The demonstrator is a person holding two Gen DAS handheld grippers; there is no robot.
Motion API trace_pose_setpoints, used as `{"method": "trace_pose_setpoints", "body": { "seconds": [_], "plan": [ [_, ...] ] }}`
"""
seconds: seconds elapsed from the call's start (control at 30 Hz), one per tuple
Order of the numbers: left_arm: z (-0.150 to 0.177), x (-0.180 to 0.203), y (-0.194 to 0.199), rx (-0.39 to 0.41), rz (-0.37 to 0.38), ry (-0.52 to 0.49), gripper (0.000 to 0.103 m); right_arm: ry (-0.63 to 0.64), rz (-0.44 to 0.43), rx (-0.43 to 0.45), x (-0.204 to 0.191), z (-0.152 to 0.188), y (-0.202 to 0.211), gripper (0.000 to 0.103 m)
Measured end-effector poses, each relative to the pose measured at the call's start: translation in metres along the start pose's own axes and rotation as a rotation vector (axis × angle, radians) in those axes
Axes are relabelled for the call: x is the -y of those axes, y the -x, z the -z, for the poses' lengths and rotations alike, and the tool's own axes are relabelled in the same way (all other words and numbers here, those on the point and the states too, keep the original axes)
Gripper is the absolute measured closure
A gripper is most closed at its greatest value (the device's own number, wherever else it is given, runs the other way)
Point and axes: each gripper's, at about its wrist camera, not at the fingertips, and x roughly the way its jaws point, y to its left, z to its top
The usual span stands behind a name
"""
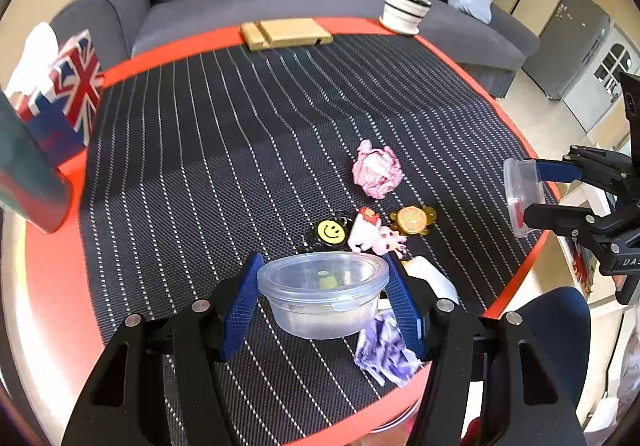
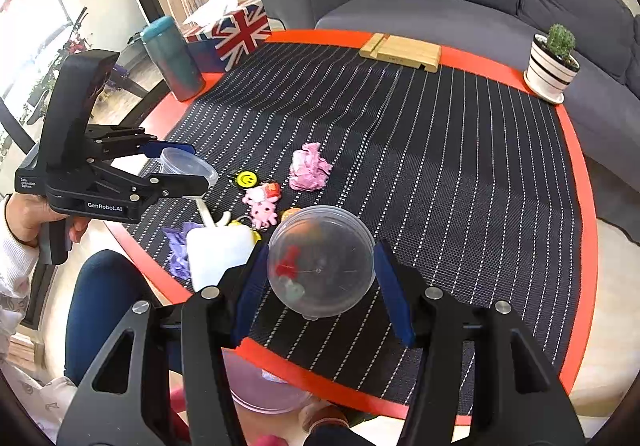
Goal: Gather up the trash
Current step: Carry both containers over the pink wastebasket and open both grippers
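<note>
The left gripper [image 1: 322,300] pinches a clear plastic tub [image 1: 323,292] between its blue fingers [image 1: 242,304], one pad on each side of the wall just under the rim, mouth up, so the tub is ready to take whatever is dropped in. A small yellowish scrap seems to lie inside it.

The right gripper [image 2: 318,280] pinches a clear round container [image 2: 322,266], its fingers [image 2: 390,292] pressing opposite sides. It is turned so its round face looks back at the wrist camera; whether that face is the base or a lid cannot be told. Something red and something pale show through the plastic.

The trash itself lies on the desk [image 1: 160,54], on the black striped mat. A crumpled pink paper [image 1: 377,170] sits well beyond the left fingers. A crumpled purple paper [image 1: 384,350] lies just below and to the right of them, near the desk's edge. Between the two are a smiley badge [image 1: 330,232], a pink toy charm [image 1: 378,236] and a gold token [image 1: 412,220], just past the tub's far rim; these look like keepsakes rather than rubbish.

Both containers hang over the near edge, above a pink bin [image 2: 266,394] glimpsed under the desk, probably so their contents can go down there.
</note>
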Motion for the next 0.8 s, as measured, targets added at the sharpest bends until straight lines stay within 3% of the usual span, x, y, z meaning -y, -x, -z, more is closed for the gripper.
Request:
{"method": "trace_pose_setpoints", "body": {
  "seconds": [0.33, 0.8],
  "plan": [
    [0.025, 0.023, 0.04, 0.079, 0.01, -0.045, 0.043, 0.013, -0.008, 0.036, -0.024, 0.018, 0.023, 0.049],
    [0.071, 0.058, 0.076, 0.167, 0.027, -0.087, 0.043, 0.049, -0.03, 0.082, -0.073, 0.068, 0.052, 0.049]
  ]
}}
